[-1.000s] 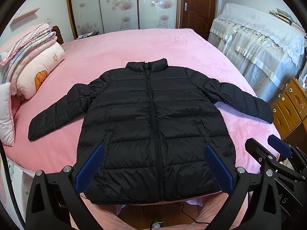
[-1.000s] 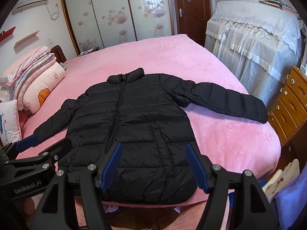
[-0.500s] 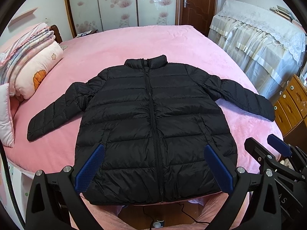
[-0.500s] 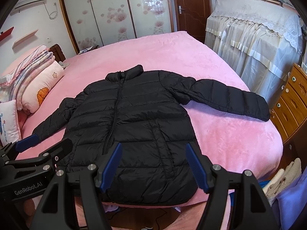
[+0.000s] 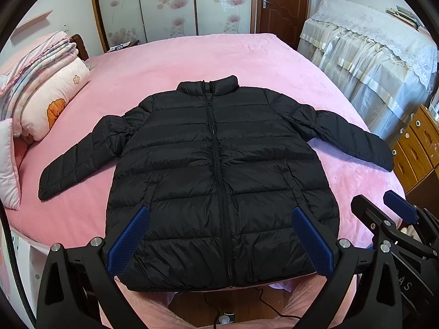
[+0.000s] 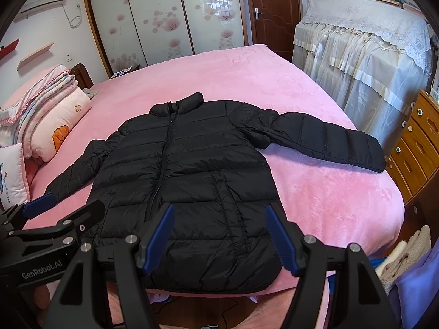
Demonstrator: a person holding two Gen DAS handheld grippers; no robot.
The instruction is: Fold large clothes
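A black puffer jacket [image 5: 219, 181] [image 6: 186, 186] lies flat and zipped on the pink bed [image 5: 225, 60] [image 6: 323, 192], collar away from me, both sleeves spread out sideways. My left gripper [image 5: 221, 237] hovers open above the jacket's hem, nothing between its blue pads. My right gripper [image 6: 221, 234] also stands open over the hem's right half, holding nothing. Each gripper shows at the edge of the other's view: the right gripper [image 5: 395, 213] at the right, the left gripper [image 6: 49, 211] at the lower left.
Folded quilts and pillows [image 5: 41, 93] are stacked at the bed's left side. A lace-covered piece of furniture [image 6: 365, 52] and a wooden drawer chest [image 6: 417, 148] stand to the right. Wardrobe doors [image 5: 170, 5] and a brown door are behind. A cable [image 5: 263, 298] lies on the floor below.
The left wrist view has shifted slightly, so the jacket sits a little higher in frame. Both grippers keep the same opening; the jacket has not moved.
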